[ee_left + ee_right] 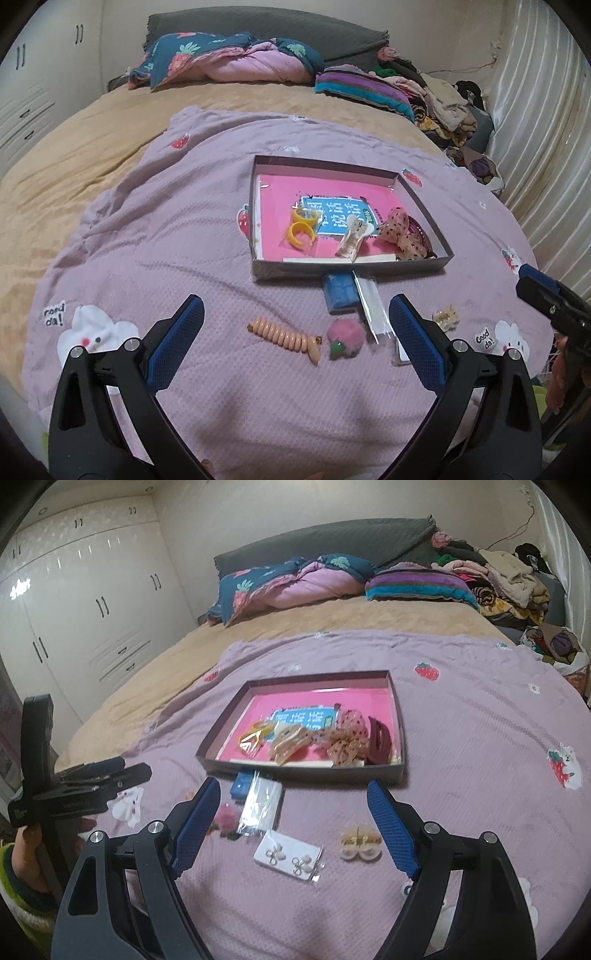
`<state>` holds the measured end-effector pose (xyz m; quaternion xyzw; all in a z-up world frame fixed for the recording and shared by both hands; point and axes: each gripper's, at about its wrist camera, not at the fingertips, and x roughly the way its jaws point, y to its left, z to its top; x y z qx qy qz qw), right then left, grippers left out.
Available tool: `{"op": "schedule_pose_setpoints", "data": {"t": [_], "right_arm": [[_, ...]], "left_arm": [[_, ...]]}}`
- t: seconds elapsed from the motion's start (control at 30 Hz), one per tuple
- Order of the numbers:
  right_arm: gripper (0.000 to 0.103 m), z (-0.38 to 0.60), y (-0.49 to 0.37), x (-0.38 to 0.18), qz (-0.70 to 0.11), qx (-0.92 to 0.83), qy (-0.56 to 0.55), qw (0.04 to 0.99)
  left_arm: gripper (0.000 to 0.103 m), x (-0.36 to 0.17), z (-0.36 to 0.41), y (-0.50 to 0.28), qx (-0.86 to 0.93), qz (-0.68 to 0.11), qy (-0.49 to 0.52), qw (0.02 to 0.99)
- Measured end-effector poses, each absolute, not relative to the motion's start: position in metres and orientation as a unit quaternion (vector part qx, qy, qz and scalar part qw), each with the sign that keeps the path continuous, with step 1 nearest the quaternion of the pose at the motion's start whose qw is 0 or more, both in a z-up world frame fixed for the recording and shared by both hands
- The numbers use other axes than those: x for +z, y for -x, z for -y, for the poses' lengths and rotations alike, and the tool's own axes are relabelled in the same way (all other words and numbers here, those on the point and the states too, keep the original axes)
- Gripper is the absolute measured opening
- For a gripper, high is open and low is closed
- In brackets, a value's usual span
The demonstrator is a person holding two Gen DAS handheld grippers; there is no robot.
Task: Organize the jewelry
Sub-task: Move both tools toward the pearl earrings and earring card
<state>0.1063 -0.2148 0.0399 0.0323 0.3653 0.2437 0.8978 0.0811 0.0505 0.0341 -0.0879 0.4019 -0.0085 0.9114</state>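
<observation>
A shallow dark box (pixel 351 272) (pixel 295 770) with a pink card inside lies on the lilac blanket. It holds yellow rings (pixel 301 229), a cream hair clip (pixel 351 240) (pixel 290 744), a dotted scrunchie (pixel 400 232) (pixel 345 738) and a dark red clip (pixel 380 740). On the blanket in front lie a peach spiral hair tie (pixel 286 338), a pink pompom (pixel 345 338) (pixel 226 818), a blue box (pixel 340 293), a clear packet (pixel 373 306) (pixel 260 801), an earring card (pixel 290 856) and a beige clip (pixel 447 317) (pixel 360 843). My left gripper (pixel 297 334) is open and empty above the hair tie. My right gripper (pixel 293 825) is open and empty above the earring card.
The blanket (pixel 184 229) covers a tan bedspread (pixel 74 155). Folded quilts and a striped pillow (pixel 417 581) lie at the headboard. Piled clothes (pixel 517 579) sit far right. White wardrobes (pixel 85 602) stand at the left.
</observation>
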Motion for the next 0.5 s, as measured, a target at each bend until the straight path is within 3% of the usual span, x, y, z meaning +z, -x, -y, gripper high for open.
{"op": "schedule_pose_setpoints", "data": {"t": [0.5], "right_arm": [[0.081, 0.195, -0.095, 0.007, -0.397, 0.254, 0.004, 0.882]], "left_arm": [[0.094, 0.016, -0.056, -0.072, -0.012, -0.421, 0.096, 0.902]]}}
